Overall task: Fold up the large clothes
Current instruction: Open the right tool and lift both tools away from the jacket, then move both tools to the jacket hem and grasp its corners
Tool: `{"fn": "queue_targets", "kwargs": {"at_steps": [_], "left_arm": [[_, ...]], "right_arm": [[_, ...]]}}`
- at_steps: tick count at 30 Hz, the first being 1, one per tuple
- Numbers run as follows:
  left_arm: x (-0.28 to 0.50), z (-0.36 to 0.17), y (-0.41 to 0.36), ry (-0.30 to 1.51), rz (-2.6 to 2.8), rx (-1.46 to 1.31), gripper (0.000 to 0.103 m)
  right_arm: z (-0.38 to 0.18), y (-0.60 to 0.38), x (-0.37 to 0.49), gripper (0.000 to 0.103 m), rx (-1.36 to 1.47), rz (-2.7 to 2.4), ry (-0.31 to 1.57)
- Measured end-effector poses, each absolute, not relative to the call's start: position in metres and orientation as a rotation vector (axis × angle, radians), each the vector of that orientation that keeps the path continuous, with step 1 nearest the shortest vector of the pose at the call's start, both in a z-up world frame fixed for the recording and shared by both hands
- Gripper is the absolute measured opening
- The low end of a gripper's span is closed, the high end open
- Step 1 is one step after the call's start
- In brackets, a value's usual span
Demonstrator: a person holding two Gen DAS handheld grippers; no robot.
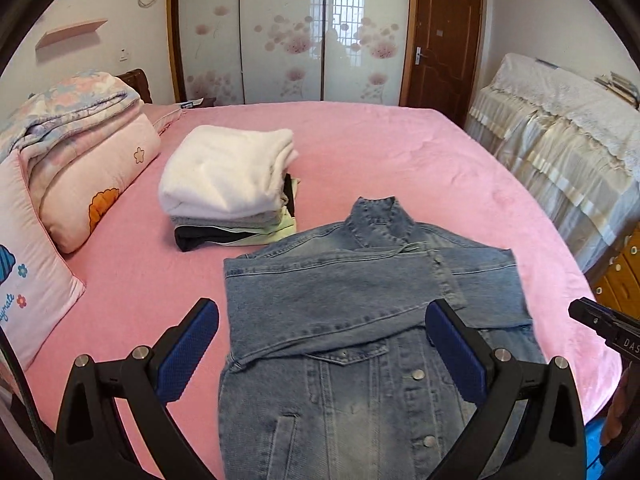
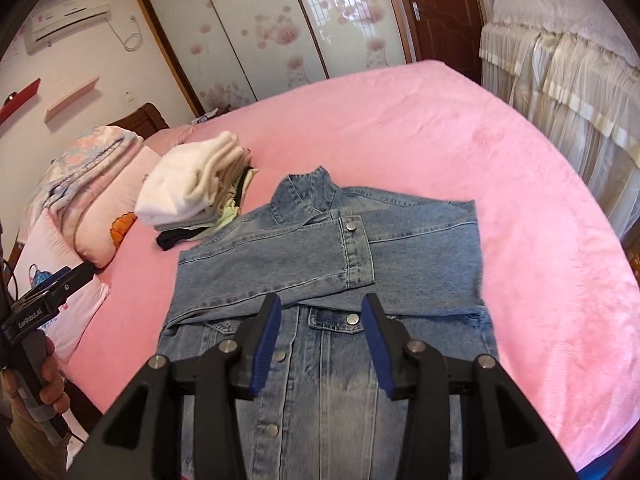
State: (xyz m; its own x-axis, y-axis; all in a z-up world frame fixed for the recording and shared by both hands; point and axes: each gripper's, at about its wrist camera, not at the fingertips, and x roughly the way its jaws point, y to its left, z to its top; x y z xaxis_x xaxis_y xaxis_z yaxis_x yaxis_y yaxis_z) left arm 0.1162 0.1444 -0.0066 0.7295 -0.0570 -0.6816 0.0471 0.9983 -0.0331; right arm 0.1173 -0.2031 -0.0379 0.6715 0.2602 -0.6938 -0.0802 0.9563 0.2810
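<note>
Both sleeves crossed over the denim jacket (image 1: 360, 320); your left gripper (image 1: 320, 344) and right gripper (image 2: 320, 344) hover with jaws apart, empty; the lengthwise fold remains, finished stack (image 1: 224, 184) upper left.

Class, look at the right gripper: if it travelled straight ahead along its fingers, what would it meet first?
Most likely the denim jacket, around the folded-over sleeves, since the open right gripper points down at it; exact depth is unclear.

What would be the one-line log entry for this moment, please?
stage: sleeves folded across denim jacket | left gripper: open, empty | right gripper: open, empty | folded pile: beside jacket on bed
</note>
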Motion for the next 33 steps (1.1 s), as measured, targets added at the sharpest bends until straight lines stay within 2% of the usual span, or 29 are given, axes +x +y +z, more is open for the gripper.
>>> {"fn": "queue_targets", "kwargs": {"at_steps": [8, 13, 21, 33], "left_arm": [[0.046, 0.012, 0.154, 0.621, -0.074, -0.032, 0.103], [0.008, 0.003, 0.161, 0.579, -0.057, 0.012, 0.103], [-0.03, -0.043, 0.174, 0.686, -0.074, 0.054, 0.103], [-0.038, -0.174, 0.205, 0.989, -0.029, 0.03, 0.103]], "right_arm": [[-0.01, -0.205, 0.049, 0.042, 0.084, 0.166, 0.7], [-0.012, -0.216, 0.012, 0.043, 0.068, 0.194, 0.679], [-0.055, -0.239, -0.022, 0.043, 0.079, 0.188, 0.723], [-0.17, -0.297, -0.044, 0.043, 0.153, 0.064, 0.957]]}}
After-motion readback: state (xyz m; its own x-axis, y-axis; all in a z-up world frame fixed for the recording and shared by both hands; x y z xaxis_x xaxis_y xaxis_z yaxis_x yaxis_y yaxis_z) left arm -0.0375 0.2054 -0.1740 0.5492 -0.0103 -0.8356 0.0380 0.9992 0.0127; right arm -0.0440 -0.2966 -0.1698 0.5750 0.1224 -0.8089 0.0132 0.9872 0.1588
